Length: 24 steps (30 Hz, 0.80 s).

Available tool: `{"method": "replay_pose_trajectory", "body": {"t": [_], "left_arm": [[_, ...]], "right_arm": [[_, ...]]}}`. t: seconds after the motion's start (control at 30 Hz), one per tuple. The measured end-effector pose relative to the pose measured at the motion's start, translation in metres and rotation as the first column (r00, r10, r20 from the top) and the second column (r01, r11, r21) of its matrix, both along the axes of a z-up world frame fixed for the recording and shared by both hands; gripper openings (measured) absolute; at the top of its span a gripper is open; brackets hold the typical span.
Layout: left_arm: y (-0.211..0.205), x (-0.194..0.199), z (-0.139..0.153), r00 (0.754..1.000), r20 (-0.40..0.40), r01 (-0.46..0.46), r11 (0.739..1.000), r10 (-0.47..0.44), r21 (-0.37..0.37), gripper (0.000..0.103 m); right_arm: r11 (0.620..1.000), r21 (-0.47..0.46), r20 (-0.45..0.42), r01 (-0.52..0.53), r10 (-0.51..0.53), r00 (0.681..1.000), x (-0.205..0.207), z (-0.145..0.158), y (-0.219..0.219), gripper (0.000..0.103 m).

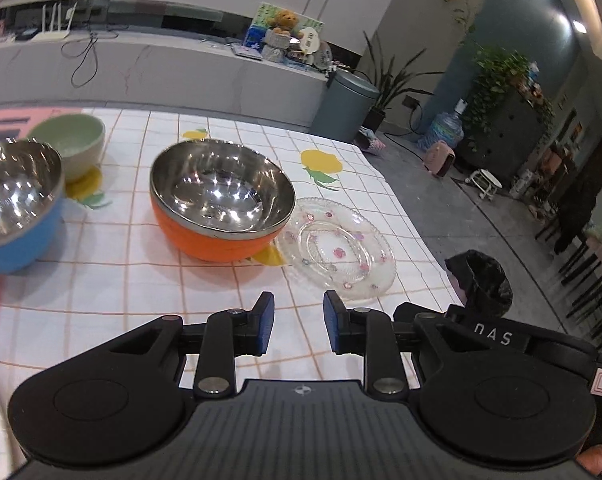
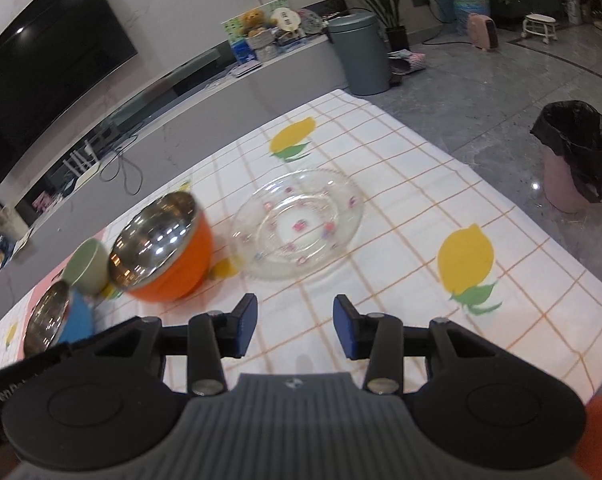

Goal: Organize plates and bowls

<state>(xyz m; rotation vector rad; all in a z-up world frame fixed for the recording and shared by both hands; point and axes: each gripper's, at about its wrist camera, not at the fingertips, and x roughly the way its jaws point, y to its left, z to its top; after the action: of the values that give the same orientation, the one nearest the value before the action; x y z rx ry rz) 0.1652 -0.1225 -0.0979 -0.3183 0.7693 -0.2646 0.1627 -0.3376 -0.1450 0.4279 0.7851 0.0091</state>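
1. White cloth with an orange grid and printed lemons covers the table (image 1: 205,280); at the far left of the left wrist view a pink area of the surface shows.
2. Centre of that view: an orange bowl (image 1: 221,200) with a steel lining sits upright, its right side just beside, perhaps touching, a clear glass plate (image 1: 337,248) with small pink flowers.
3. Left edge of the same view: a blue bowl (image 1: 17,208), also steel-lined, cut off by the frame; behind it, upper left, a pale green bowl (image 1: 71,140) stands on the cloth.
4. The left gripper (image 1: 299,322) hangs over the cloth at lower centre, blue pads apart with nothing between them, short of the plate.
5. In the right wrist view the right gripper (image 2: 295,326) is likewise spread and empty, with the plate above it at centre and the bowls blurred at left.
6. The room: a long pale marble-look counter (image 1: 181,68) runs behind the table, with a teddy bear (image 1: 285,22) and clutter on it, and a cable trailing down its front.
7. A large dark screen (image 2: 49,68) fills the upper left of the right wrist view.
8. Grey glossy floor at right holds a grey-blue bin (image 2: 359,52), a pink bin with a black liner (image 2: 577,156), potted plants (image 1: 497,76), a water bottle (image 2: 469,0) and a small white stool (image 2: 539,26).
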Motion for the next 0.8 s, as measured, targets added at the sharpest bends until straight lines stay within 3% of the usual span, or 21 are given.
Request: {"method": "replay_pose_trajectory", "body": {"t": [0.2,0.6,0.8], "left_arm": [[-0.007,0.02,-0.018,0.999,-0.023,-0.049,0.997,0.048,-0.067,0.03],[-0.024,0.062,-0.049,0.984,-0.088,-0.159,0.985,0.153,-0.069,0.03],[-0.027,0.07,-0.058,0.981,-0.074,-0.184,0.981,0.18,-0.055,0.03]], "right_arm": [[0.999,0.039,0.001,0.036,-0.036,0.999,0.028,-0.017,-0.011,0.042],[0.989,0.078,-0.016,0.126,-0.125,0.992,0.079,-0.047,-0.046,0.04],[0.987,0.102,-0.003,0.124,-0.124,0.992,0.097,-0.056,-0.055,0.031]]}}
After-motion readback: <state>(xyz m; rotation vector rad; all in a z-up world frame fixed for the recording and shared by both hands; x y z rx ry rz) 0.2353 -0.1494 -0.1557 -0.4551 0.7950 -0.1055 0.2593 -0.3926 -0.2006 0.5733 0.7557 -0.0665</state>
